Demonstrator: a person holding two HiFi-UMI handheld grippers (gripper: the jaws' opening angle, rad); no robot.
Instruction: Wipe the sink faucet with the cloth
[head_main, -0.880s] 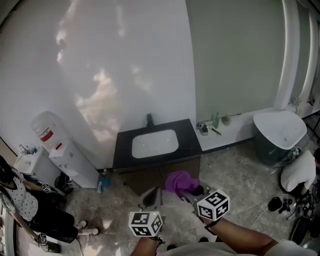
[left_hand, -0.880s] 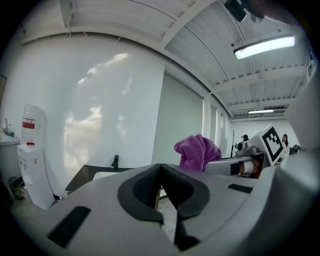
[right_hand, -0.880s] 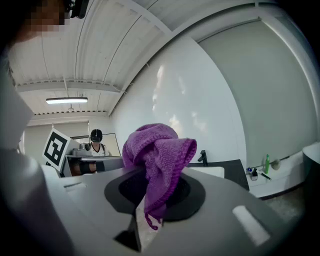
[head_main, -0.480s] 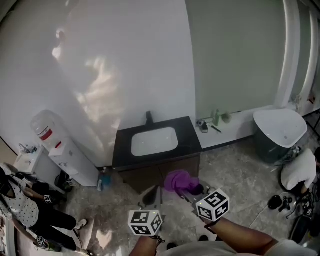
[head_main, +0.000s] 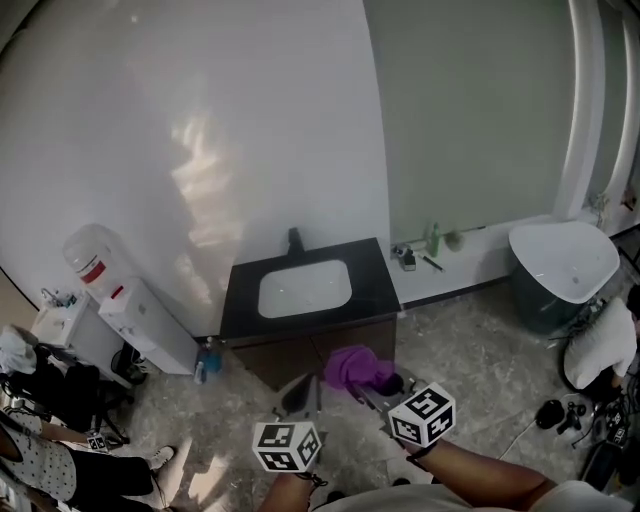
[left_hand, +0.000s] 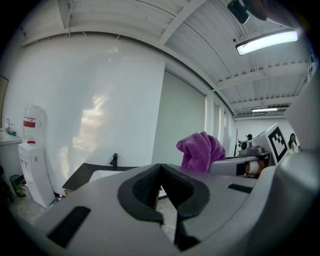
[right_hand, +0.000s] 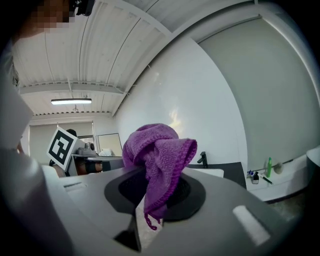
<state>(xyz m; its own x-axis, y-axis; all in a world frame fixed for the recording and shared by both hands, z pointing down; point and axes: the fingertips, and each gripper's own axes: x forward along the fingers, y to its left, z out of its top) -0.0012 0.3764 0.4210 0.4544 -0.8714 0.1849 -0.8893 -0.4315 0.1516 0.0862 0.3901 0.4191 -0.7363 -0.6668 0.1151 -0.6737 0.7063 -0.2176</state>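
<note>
Ahead, black countertop (head_main: 376, 276), sink (head_main: 304, 287), faucet (head_main: 295, 240), speckled floor (head_main: 480, 350), cloth (right_hand: 157, 150) in right gripper (right_hand: 150, 194)

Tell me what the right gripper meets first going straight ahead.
Probably the black sink counter, left of the faucet; the cloth in the right gripper would touch first. Depth is unclear.

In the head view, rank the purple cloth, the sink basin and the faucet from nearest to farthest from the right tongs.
1. The purple cloth: clamped in the right tongs.
2. The sink basin: ahead, set in the dark counter.
3. The faucet: at the basin's back edge, against the wall.
</note>
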